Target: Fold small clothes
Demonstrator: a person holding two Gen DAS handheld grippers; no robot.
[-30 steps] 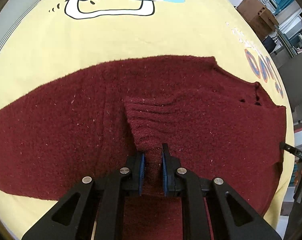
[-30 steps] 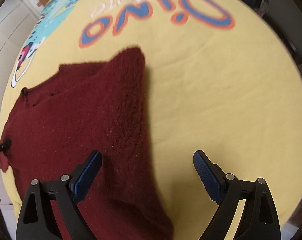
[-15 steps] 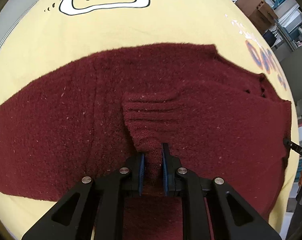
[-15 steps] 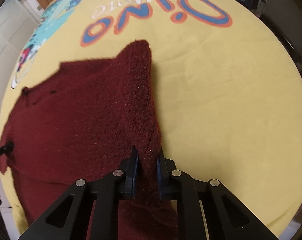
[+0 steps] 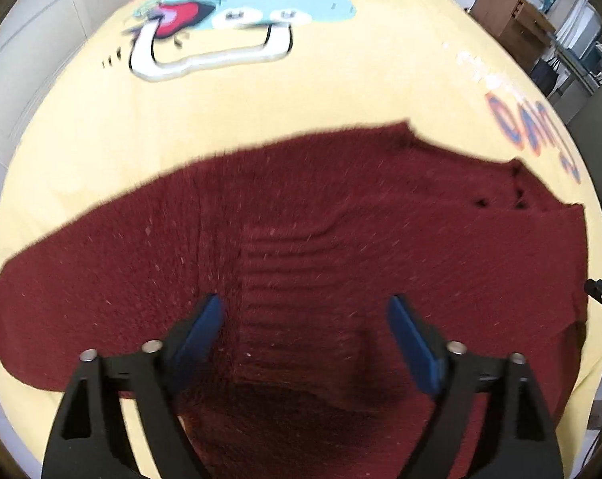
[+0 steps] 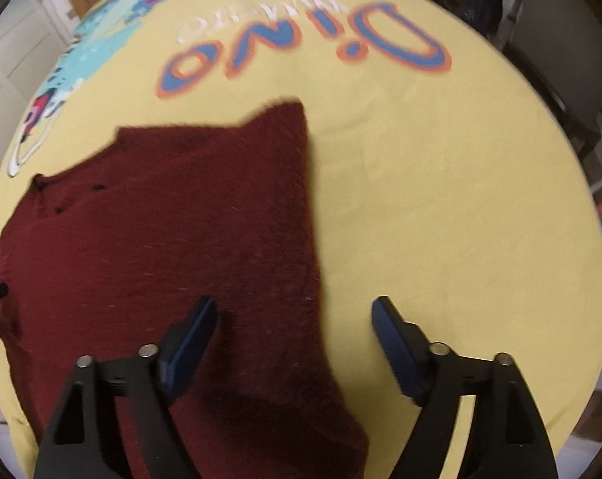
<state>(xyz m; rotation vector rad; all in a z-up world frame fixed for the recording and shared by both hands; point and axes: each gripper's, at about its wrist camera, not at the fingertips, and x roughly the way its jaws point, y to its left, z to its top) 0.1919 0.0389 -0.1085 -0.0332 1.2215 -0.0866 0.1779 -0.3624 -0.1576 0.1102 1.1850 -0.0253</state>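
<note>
Both tools have just sprung wide: the left tool [image 5: 305,321] hangs spread over the ribbed cuff [image 5: 297,279] folded onto the maroon sweater [image 5: 440,263], pinching nothing. The right tool [image 6: 293,325] straddles the sweater's right edge, touching nothing. At twelve o'clock beyond, the sweater lies flat on the yellow dinosaur-print cloth [image 6: 440,183] covering the surface.

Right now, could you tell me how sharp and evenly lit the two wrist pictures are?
Left wrist view: motion blur smears the dark red sweater and the cartoon print on the yellow cloth; fisheye bends the edges. Right wrist view: dimmer, the sweater and the lettering are soft, and a shadow falls beneath the right gripper.
</note>
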